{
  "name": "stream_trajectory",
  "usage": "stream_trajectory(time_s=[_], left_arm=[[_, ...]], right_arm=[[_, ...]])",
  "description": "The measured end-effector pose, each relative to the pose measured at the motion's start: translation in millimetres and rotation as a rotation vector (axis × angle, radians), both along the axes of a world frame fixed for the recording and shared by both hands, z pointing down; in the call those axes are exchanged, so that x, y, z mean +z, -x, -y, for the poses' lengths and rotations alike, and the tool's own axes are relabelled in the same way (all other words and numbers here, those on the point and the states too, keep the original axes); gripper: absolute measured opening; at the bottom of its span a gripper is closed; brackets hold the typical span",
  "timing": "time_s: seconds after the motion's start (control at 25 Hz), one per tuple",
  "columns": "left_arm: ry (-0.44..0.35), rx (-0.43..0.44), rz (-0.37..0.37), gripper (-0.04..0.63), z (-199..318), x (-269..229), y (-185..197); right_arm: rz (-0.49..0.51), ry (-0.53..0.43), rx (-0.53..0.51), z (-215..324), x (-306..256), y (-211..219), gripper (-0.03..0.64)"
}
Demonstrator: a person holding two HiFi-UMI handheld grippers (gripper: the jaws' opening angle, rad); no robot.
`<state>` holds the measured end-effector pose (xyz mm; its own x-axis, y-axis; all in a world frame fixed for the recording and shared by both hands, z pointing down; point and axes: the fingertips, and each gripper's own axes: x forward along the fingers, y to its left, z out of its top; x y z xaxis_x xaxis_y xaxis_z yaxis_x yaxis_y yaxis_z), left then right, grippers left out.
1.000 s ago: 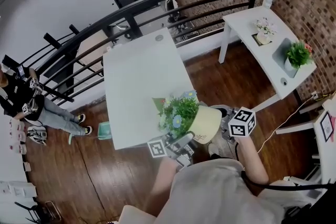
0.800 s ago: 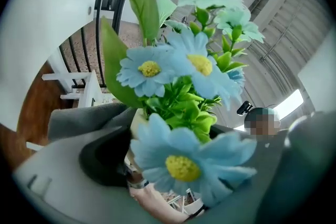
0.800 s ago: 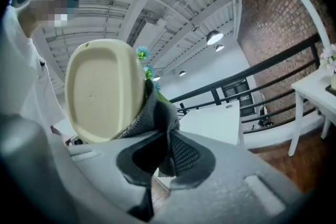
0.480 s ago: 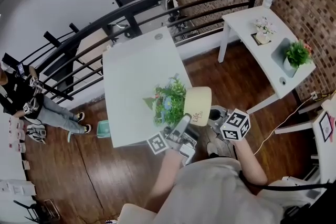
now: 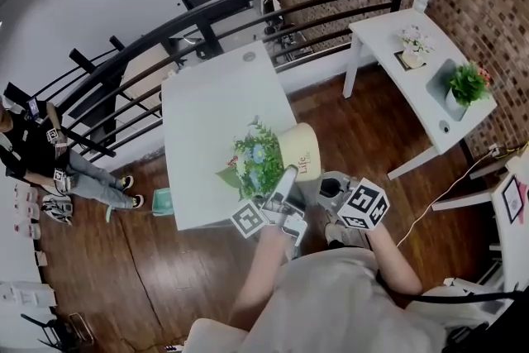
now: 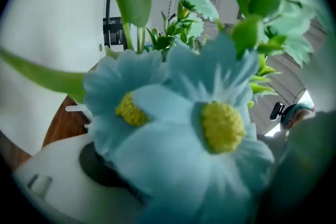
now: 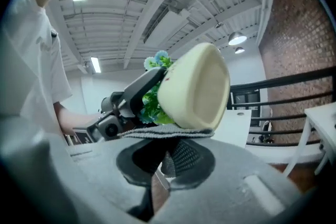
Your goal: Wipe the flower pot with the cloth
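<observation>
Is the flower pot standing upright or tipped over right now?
Tipped. The flower pot is held nearly on its side, flowers pointing sideways over the table, its base showing in the right gripper view.

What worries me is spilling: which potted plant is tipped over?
The cream pot with blue flowers, held tilted; the green plant and pale flowers on the side table stand upright.

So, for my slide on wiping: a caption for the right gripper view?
Right gripper pinching a grey knitted cloth just beneath a tilted cream flower pot of blue flowers.
</observation>
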<state>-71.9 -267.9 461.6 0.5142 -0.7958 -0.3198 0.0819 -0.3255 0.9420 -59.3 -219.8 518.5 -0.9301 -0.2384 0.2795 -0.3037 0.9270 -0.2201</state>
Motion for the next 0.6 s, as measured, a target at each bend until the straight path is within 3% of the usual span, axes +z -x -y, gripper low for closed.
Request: stream_trajectory(time_s=[0.24, 0.44, 0.6], left_arm=[[0.073, -0.023, 0.096, 0.471, -3.7, 30.1, 12.4], [0.089, 0.044, 0.123, 0.471, -21.7, 49.5, 0.2], [0.067, 0.121, 0.159, 0.469, -38.2, 56.4, -13.6]], right_arm=[[-0.054, -0.193, -0.074, -20.0, -31.8, 9.7, 0.006], [-0.061, -0.371, 0.053, 2.1, -62.4, -10.2, 0.006], [-0.032, -0.403, 0.099, 11.3, -77.0, -27.1, 0.006]])
